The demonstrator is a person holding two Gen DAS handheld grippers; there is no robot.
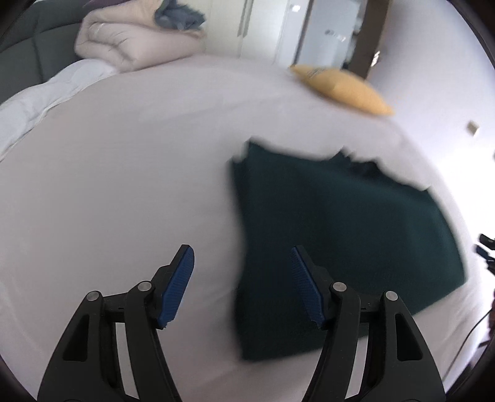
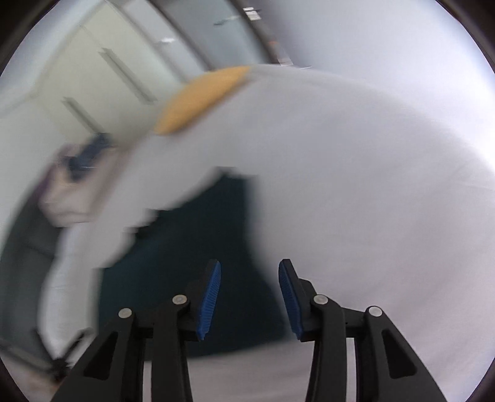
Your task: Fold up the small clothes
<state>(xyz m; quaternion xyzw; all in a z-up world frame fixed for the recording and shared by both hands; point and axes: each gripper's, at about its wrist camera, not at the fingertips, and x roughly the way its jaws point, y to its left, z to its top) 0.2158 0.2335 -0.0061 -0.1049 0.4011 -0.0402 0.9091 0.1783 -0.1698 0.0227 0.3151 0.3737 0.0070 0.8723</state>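
We have the dark green folded garment (image 1: 340, 247) lying flat on the pale bed sheet (image 1: 123, 185), right of centre in the left wrist view and lower left of centre in the right wrist view, and neither tool is touching it. Our left gripper (image 1: 243, 286) hangs above the near left edge of the cloth with its blue ribbed pads (image 1: 178, 286) spread wide and nothing between them. Our right gripper (image 2: 250, 298) sits above the near right corner, its pads set narrower but clearly apart, also empty. We read that as both tools clear of a fold that looks squared up, with its far edge a little ragged. Both pictures are smeared with motion, so fine creases are beyond us. The flat yellow cushion (image 1: 343, 89) sits at the far edge of the bed, upper right in the left view, well away from the work. The bundled pink duvet (image 1: 130, 40) with grey-blue cloth (image 1: 179, 15) on top is parked upper left, likely waiting.
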